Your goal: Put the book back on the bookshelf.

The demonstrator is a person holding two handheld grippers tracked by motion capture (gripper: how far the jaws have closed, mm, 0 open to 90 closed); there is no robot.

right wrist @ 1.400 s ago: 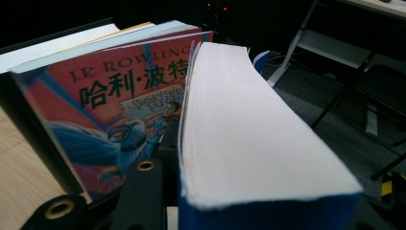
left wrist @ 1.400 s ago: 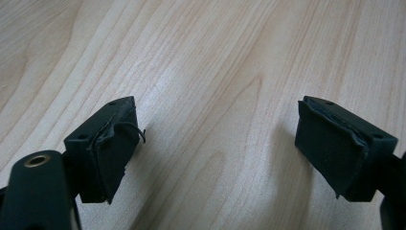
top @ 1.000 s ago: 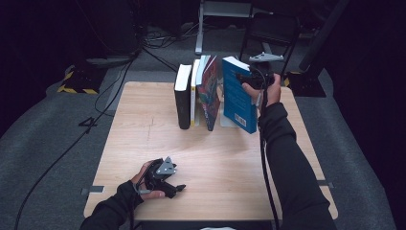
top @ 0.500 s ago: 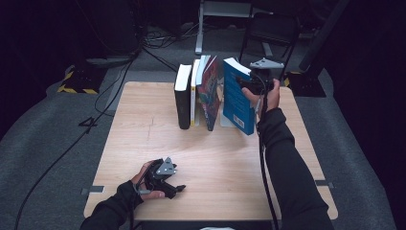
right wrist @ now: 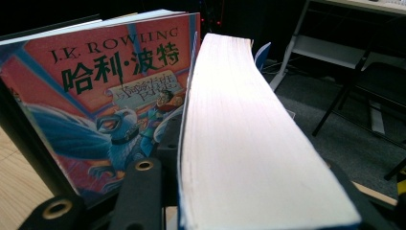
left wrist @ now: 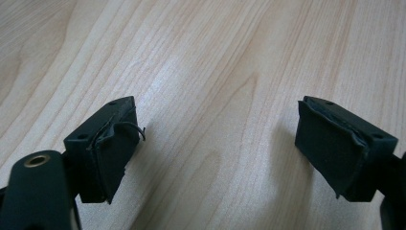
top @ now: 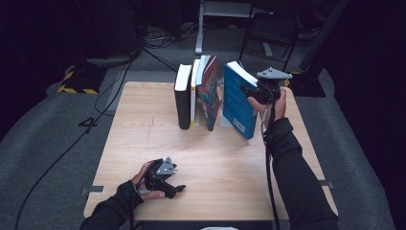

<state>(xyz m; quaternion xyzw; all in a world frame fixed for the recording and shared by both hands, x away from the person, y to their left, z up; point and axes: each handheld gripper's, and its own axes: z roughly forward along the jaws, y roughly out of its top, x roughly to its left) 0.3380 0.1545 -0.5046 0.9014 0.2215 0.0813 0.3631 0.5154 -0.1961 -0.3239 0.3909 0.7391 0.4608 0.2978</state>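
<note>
My left gripper [top: 178, 189] rests near the table's [top: 143, 124] front edge, jaws apart on bare wood, well clear of the books. Farther back, my right gripper [top: 250, 90] is clamped on the blue book's [top: 235, 103] top, which leans away from the red book [top: 209, 96]. Its far jaw is hidden behind the pages, and my forearm reaches straight out.

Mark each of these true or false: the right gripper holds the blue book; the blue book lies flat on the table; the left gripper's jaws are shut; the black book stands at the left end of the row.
1. The right gripper holds the blue book. True.
2. The blue book lies flat on the table. False: it stands tilted, on its lower edge.
3. The left gripper has its jaws shut. False: they stand apart, with bare wood between them.
4. The black book stands at the left end of the row. True.
</note>
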